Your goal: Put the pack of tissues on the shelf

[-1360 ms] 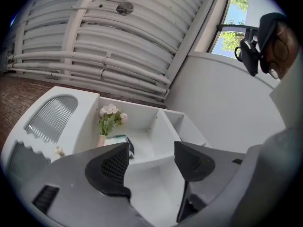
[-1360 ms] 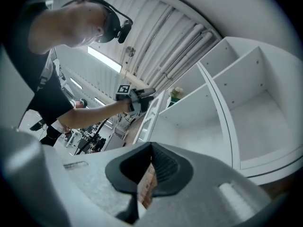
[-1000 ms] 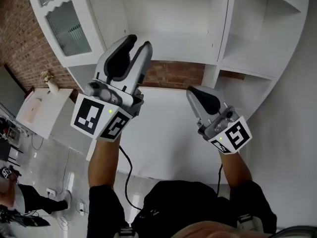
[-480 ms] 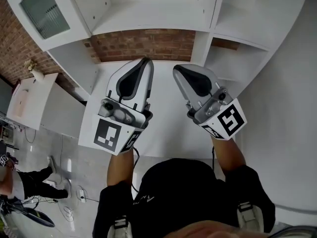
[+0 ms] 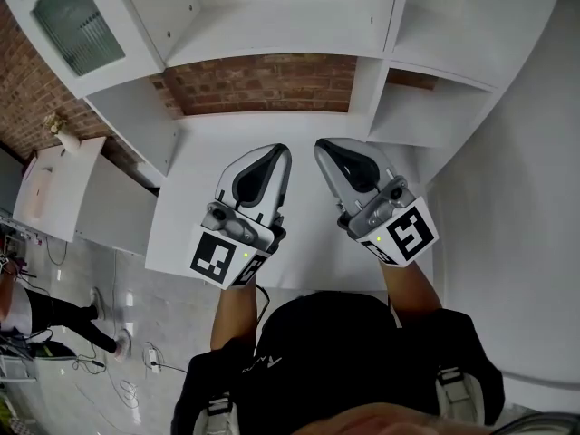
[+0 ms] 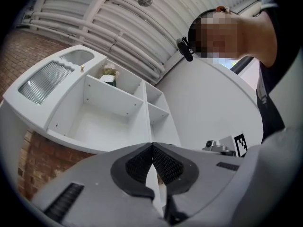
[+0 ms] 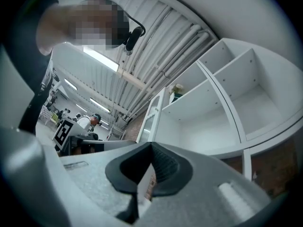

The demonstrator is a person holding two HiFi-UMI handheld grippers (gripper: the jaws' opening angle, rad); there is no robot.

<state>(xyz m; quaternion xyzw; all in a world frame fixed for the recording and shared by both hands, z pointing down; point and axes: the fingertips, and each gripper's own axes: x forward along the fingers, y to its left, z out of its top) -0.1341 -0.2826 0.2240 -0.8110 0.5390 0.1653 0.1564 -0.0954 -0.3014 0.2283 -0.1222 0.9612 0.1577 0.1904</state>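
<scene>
I cannot find the pack of tissues in any view, not on the desk [image 5: 181, 216], not on the shelf [image 5: 272, 42], and not in a gripper. The left hand-held gripper [image 5: 279, 152] has its jaws pressed together with nothing between them, and the right hand-held gripper [image 5: 324, 145] is the same. Both hang side by side over the desk, near each other but apart.

I would expect such a pack to be light and soft, with a thin plastic wrap that is a little slippery. It gives under pressure, so a firm hold across the middle of its narrow width seems best, not at a corner where the wrap only folds. It should not be fragile.

The desk is white and smooth, and I see nothing lying on it. Above it stands the white shelf, with a wide open compartment in the middle and narrower ones at the right. A brick wall [image 5: 263, 84] shows between desk and shelf, and a glass door [image 5: 77, 21] is at the left. The wide compartment looks roomy enough for a pack.
</scene>
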